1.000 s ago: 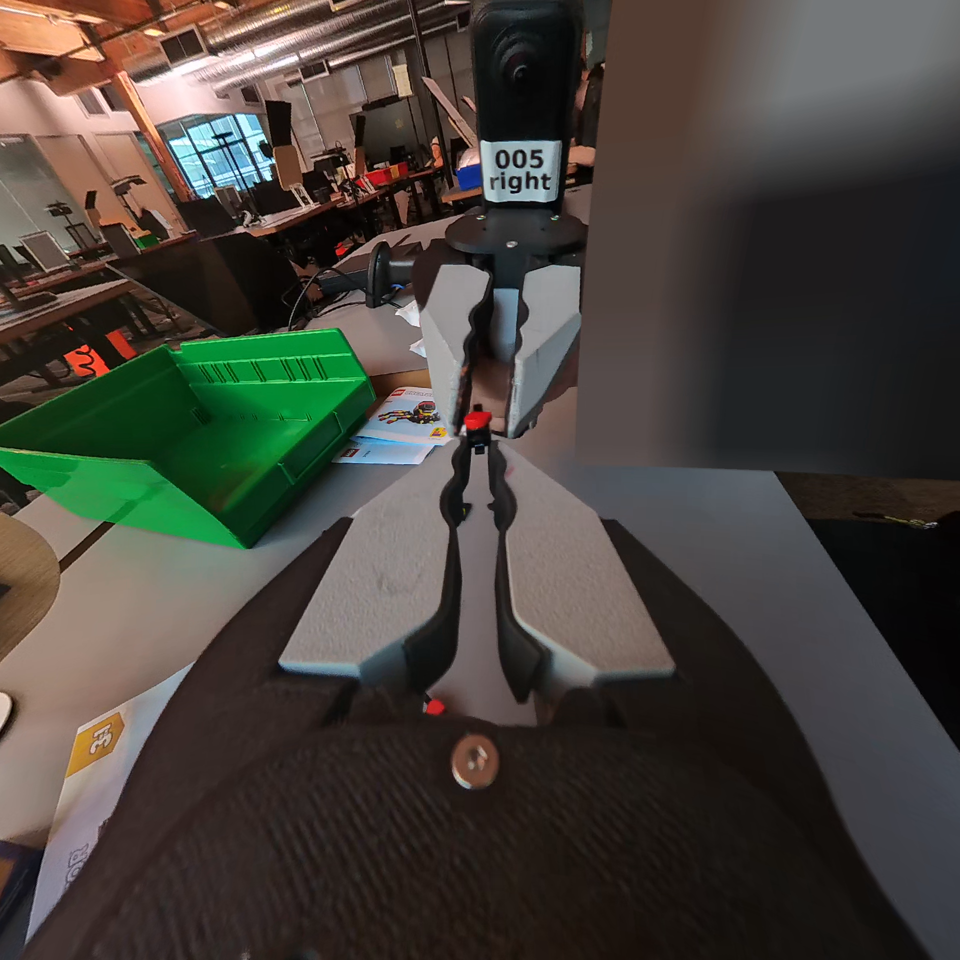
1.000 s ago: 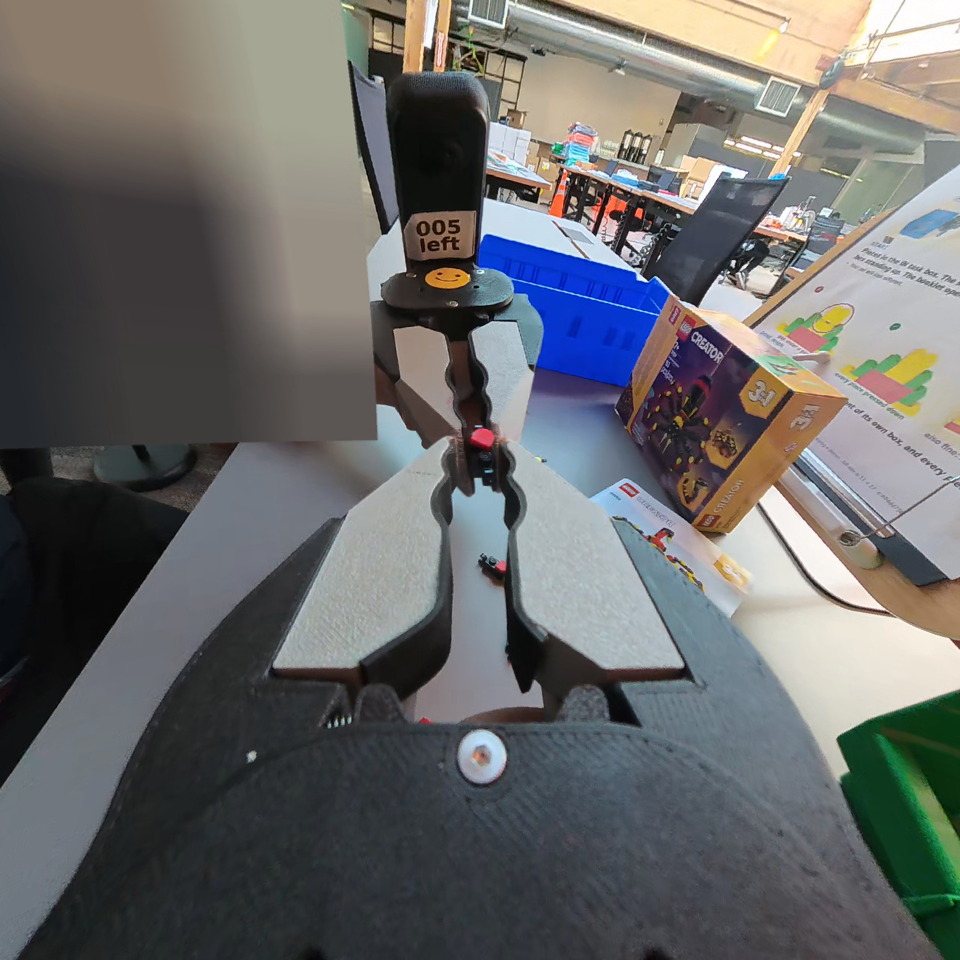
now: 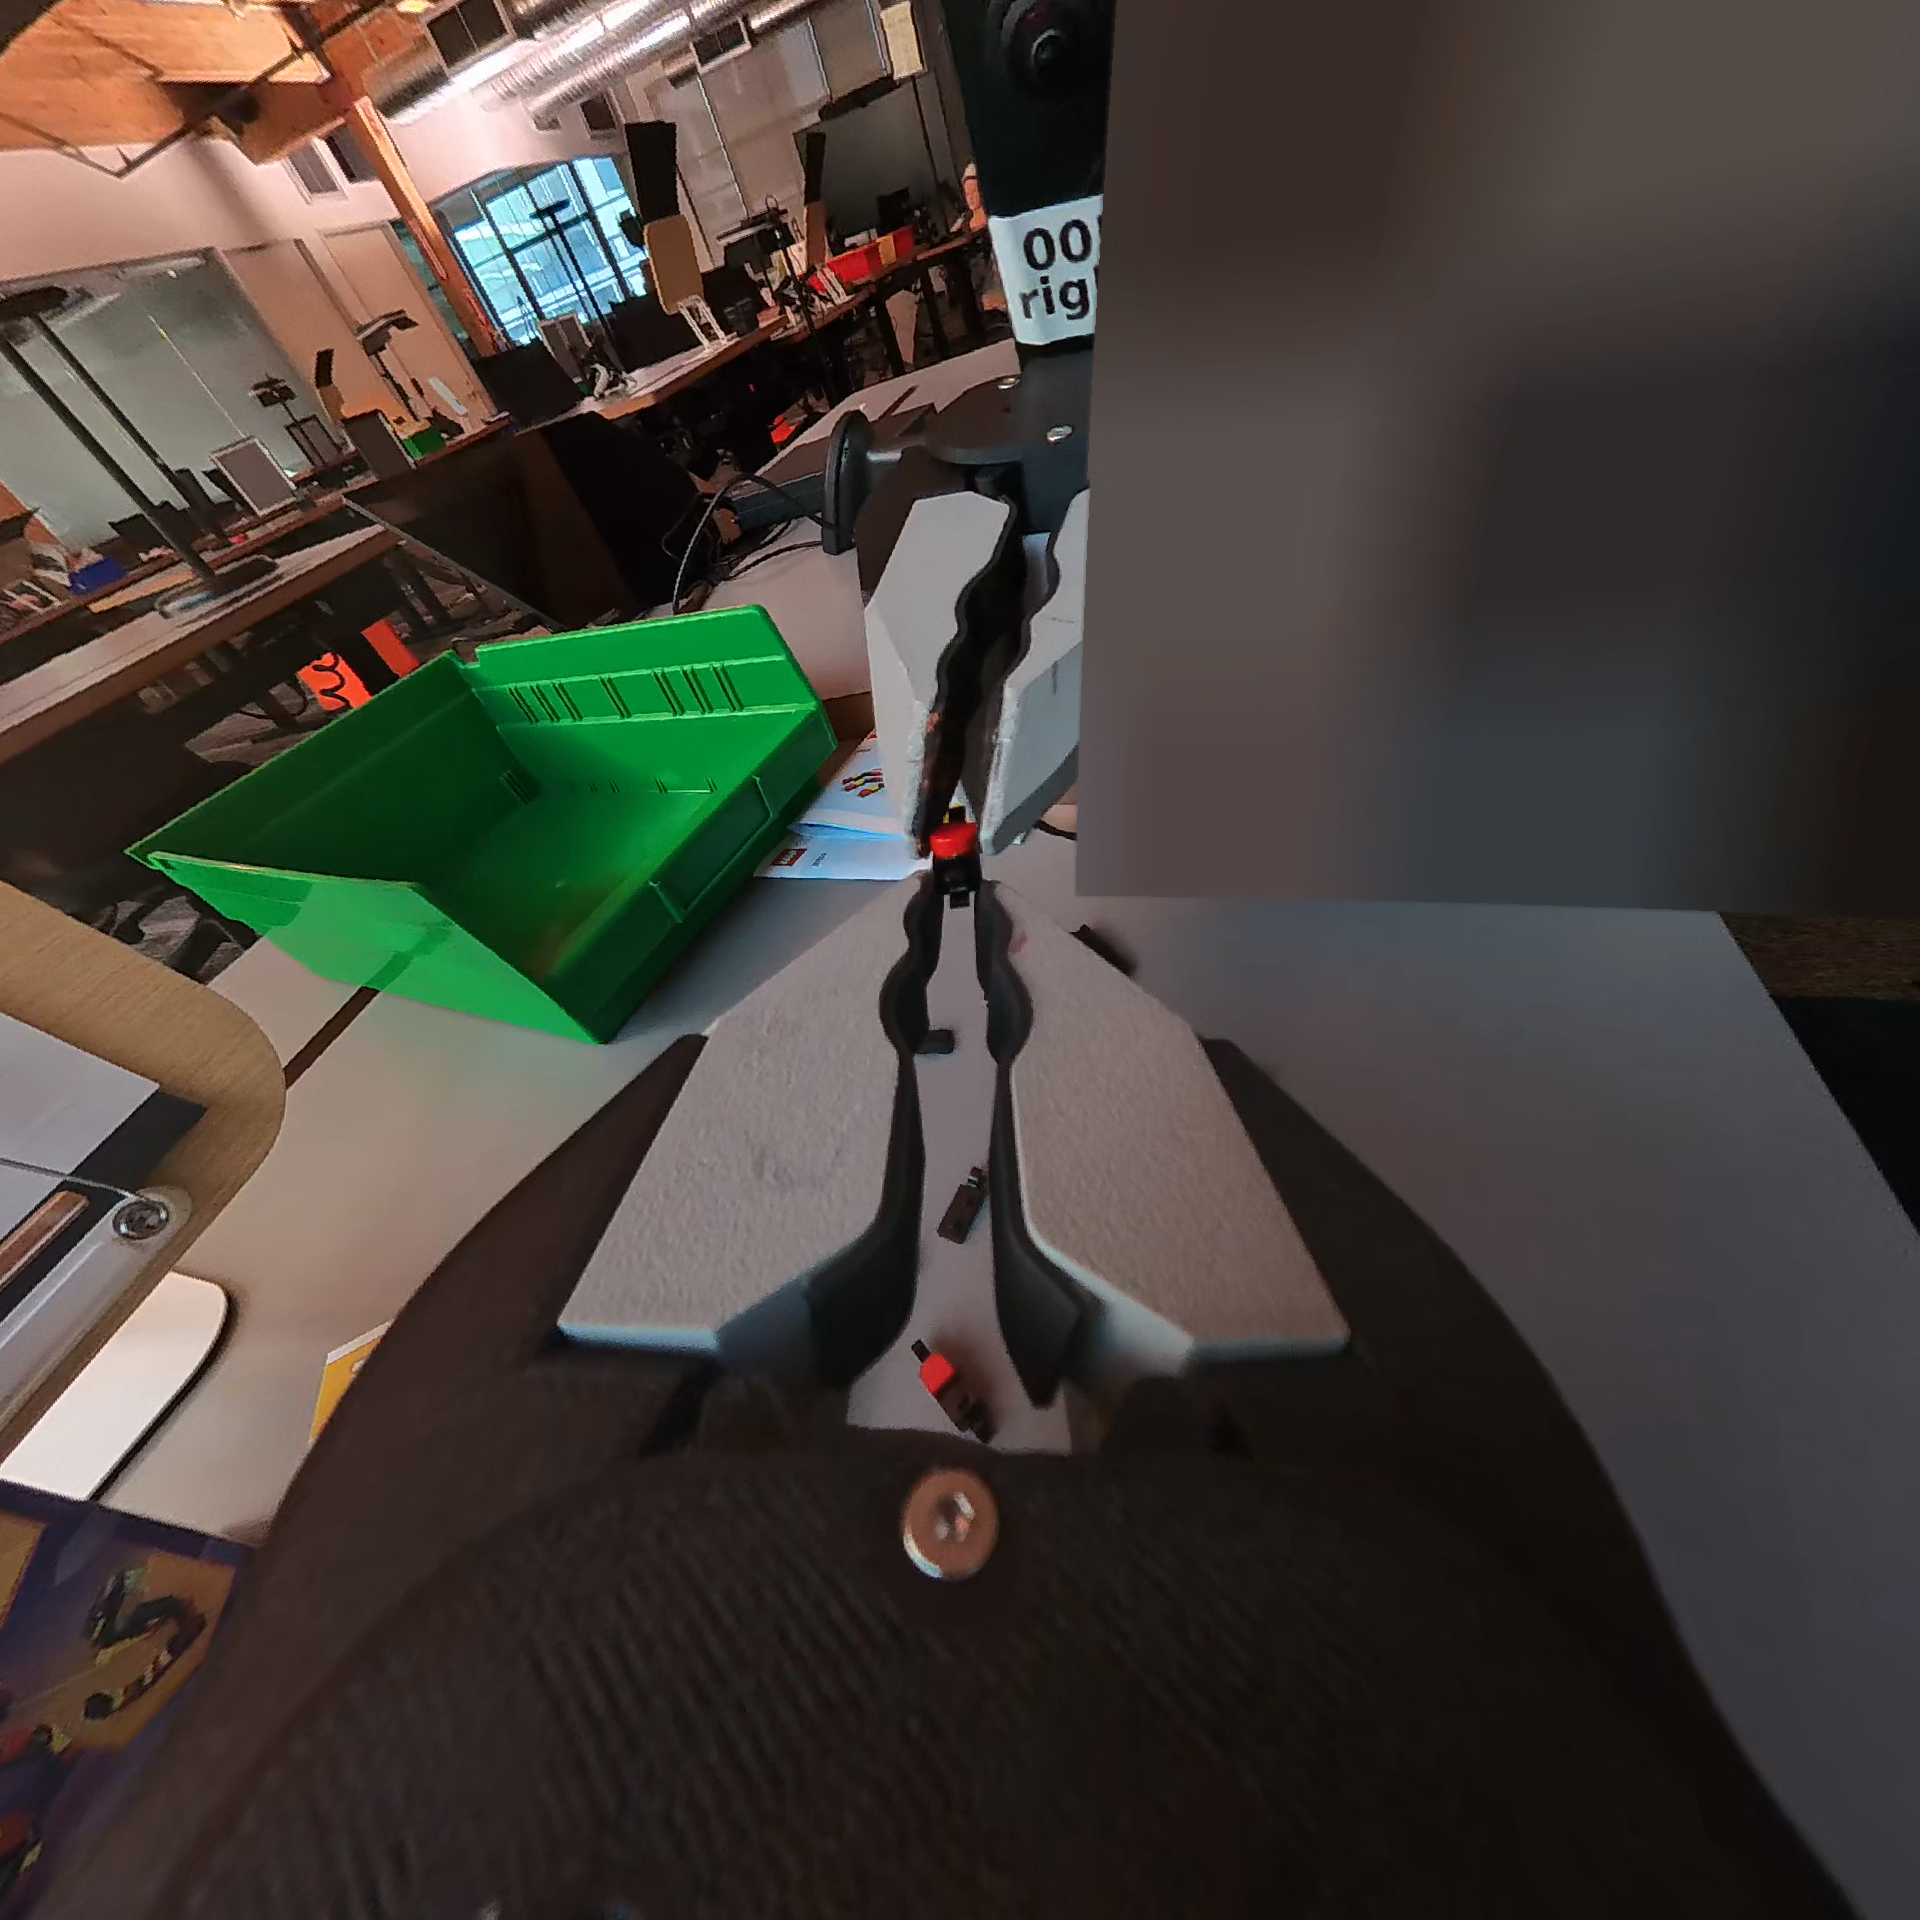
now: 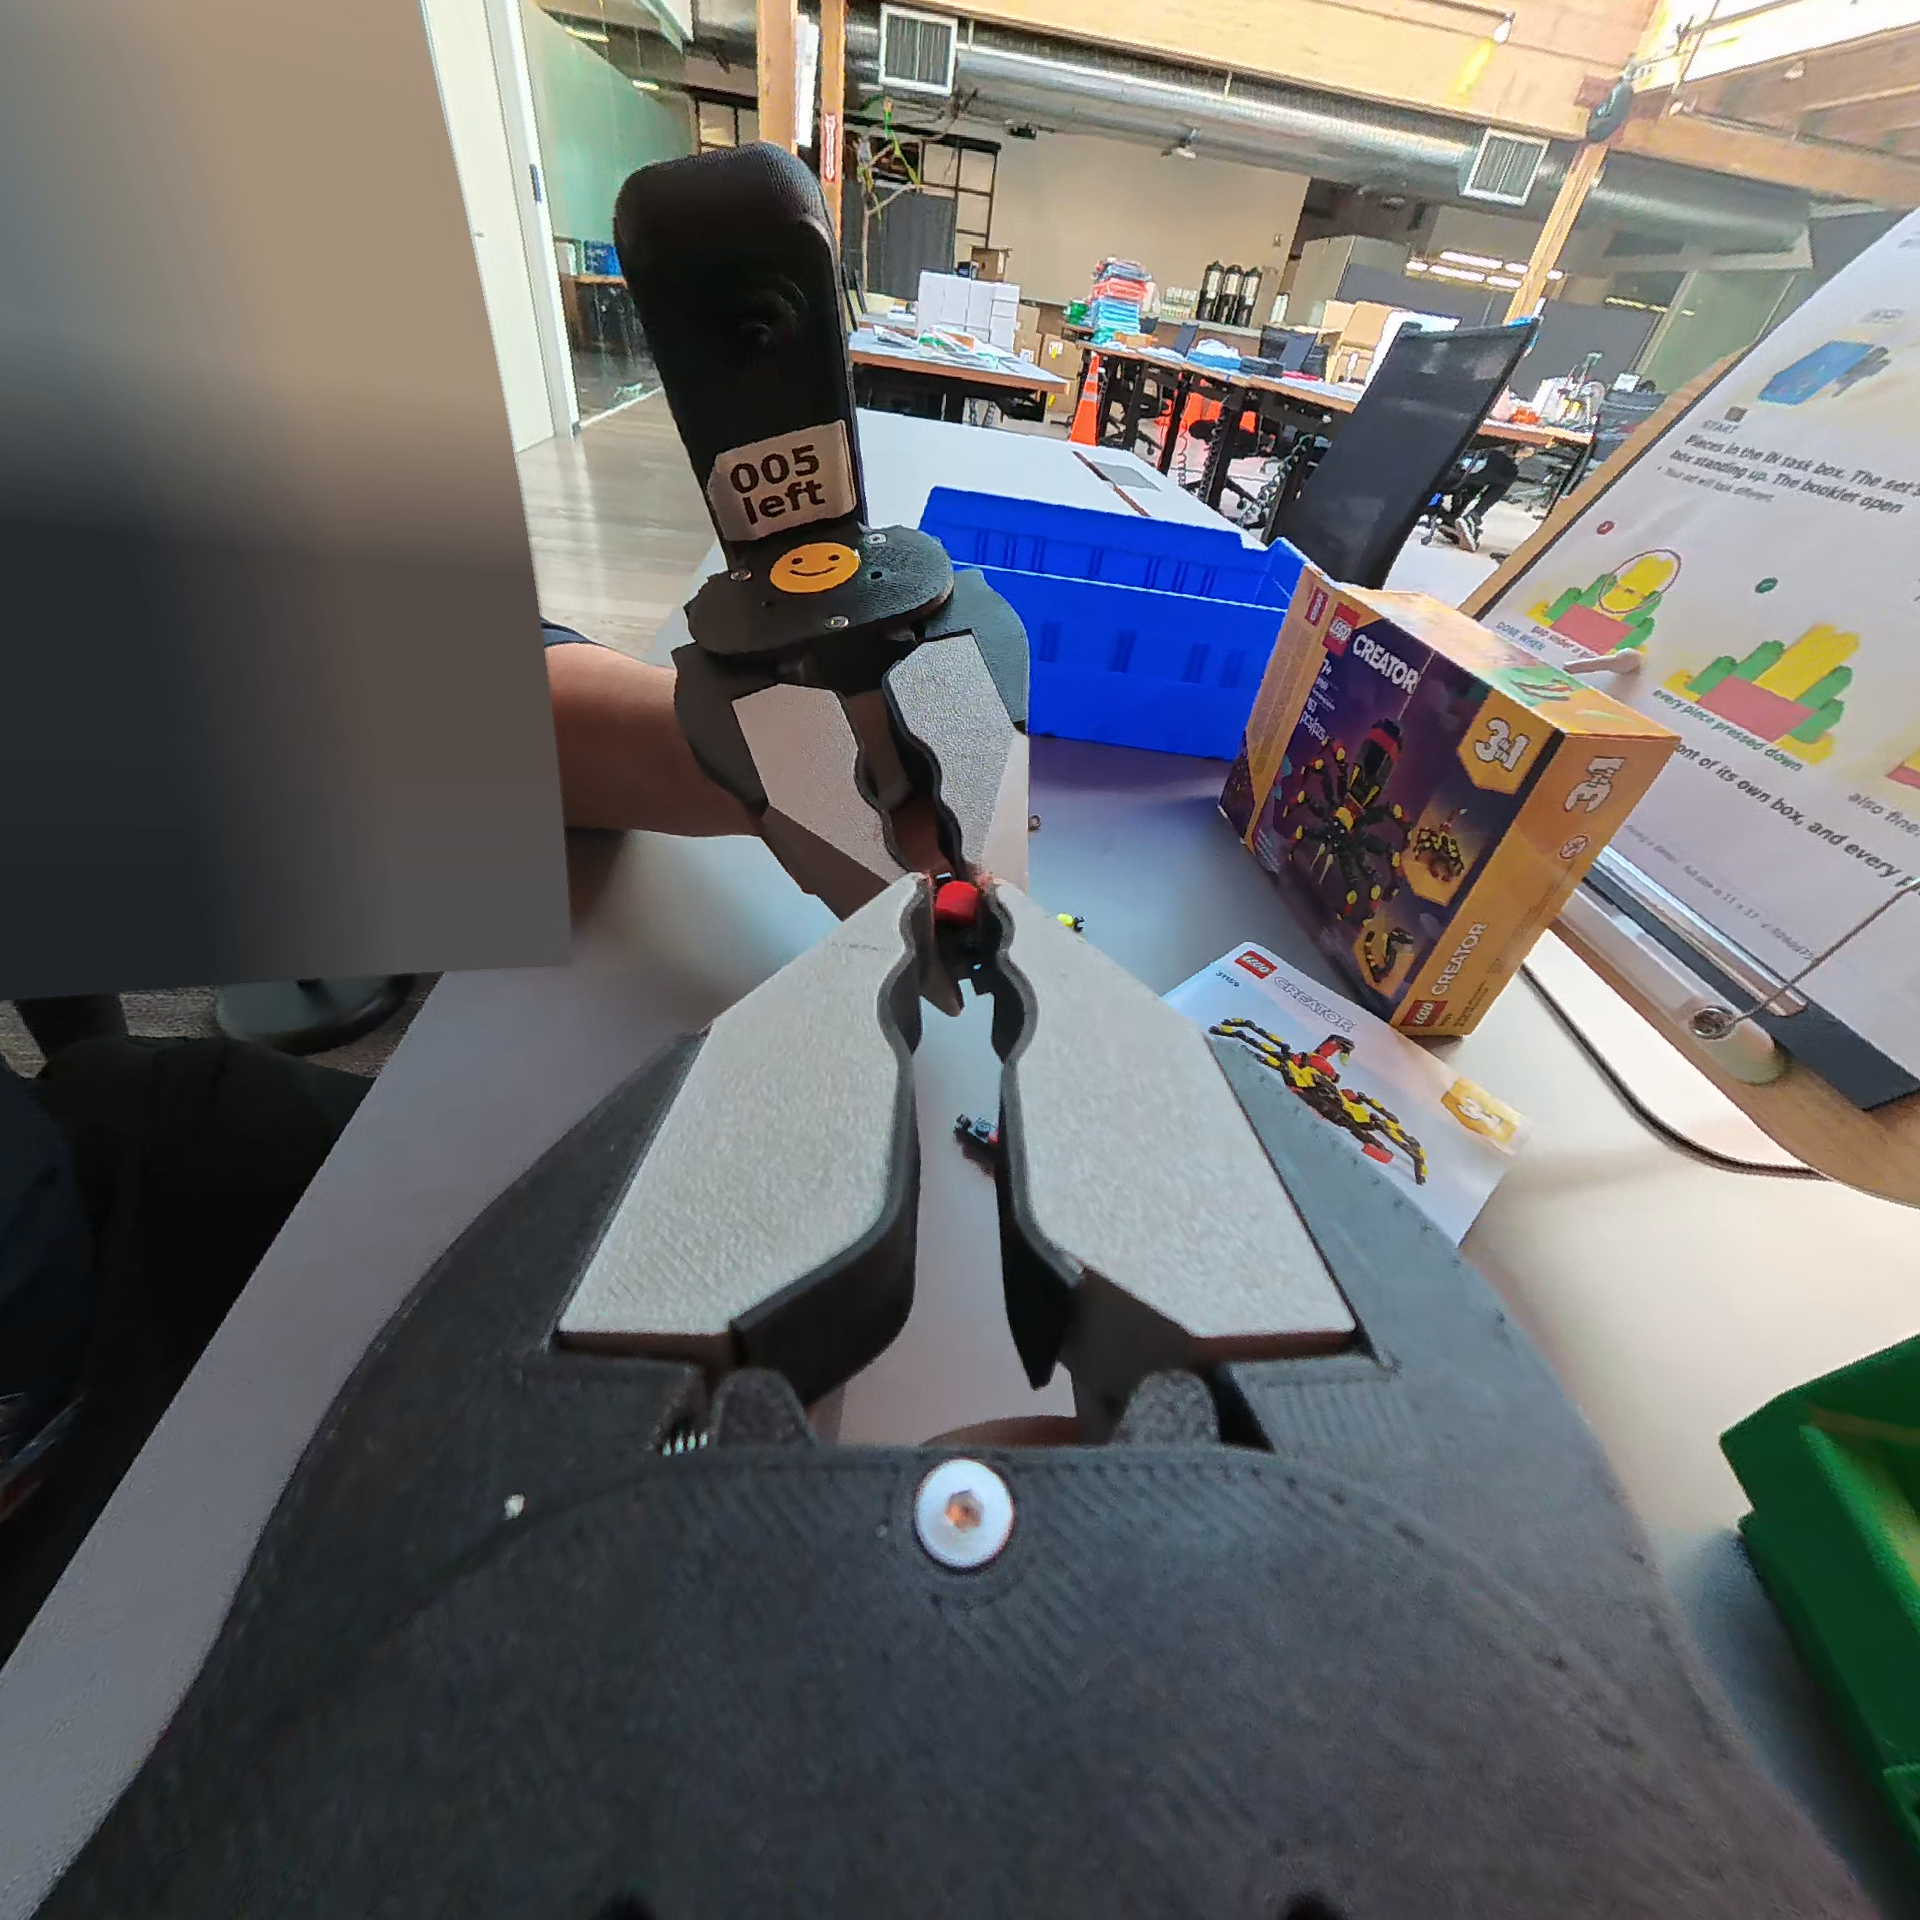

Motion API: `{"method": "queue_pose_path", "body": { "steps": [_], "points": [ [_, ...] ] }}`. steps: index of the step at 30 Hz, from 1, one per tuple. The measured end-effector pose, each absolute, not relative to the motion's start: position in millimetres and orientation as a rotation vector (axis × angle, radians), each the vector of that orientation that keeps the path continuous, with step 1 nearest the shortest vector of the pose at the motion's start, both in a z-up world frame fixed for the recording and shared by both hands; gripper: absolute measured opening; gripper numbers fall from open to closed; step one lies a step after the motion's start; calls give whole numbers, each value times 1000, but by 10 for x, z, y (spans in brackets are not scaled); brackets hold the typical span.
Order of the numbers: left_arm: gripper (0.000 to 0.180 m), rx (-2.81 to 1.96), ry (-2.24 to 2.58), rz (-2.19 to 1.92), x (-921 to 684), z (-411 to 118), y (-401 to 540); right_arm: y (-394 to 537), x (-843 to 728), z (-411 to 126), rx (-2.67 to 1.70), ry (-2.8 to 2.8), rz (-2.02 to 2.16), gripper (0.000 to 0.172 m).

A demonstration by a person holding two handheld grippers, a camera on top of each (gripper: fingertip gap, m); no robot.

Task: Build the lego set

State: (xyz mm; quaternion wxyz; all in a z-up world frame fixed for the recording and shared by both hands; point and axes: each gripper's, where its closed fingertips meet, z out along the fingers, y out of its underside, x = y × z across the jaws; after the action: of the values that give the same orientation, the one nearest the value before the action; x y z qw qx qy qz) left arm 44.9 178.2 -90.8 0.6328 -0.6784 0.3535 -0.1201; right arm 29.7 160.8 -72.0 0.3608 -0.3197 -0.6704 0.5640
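A small red-and-black brick piece [image 3: 950,844] is held in the air between both grippers, above the grey table [image 3: 1455,1039]. In the left wrist view my left gripper [image 3: 951,902] is shut on its black lower part. The right gripper [image 3: 961,826] comes from the opposite side, and its tips pinch the red end. In the right wrist view my right gripper [image 4: 958,925] is shut on the same piece [image 4: 954,902]. The left gripper [image 4: 940,868] meets it tip to tip, held by a person's hand.
A green bin [image 3: 499,831] and a booklet [image 3: 831,842] lie to the left. A blue bin [image 4: 1122,644], a yellow box [image 4: 1434,810], a second booklet [image 4: 1340,1081] and an instruction board [image 4: 1766,675] stand to the right. Loose small pieces [image 3: 940,1377] lie under the grippers. Both grippers' tips are close together, under 4 cm apart.
My right gripper's jaws have closed in on the red-and-black piece. My left gripper has kept its hold. Both grippers have tilted slightly and the views have shifted.
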Motion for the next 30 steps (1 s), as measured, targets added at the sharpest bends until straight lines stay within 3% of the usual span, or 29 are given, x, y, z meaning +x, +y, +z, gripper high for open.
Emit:
{"method": "queue_pose_path", "body": {
  "steps": [20, 30],
  "points": [
    [3, -1452, 1074, -911, 901, -928, 1135, 1032, 681, -746, -481, -1978, 1670, 5],
    [2, -1421, 1034, -745, 831, -927, 1279, 1161, 623, -716, -499, -1904, 1538, 7]
  ]
}}
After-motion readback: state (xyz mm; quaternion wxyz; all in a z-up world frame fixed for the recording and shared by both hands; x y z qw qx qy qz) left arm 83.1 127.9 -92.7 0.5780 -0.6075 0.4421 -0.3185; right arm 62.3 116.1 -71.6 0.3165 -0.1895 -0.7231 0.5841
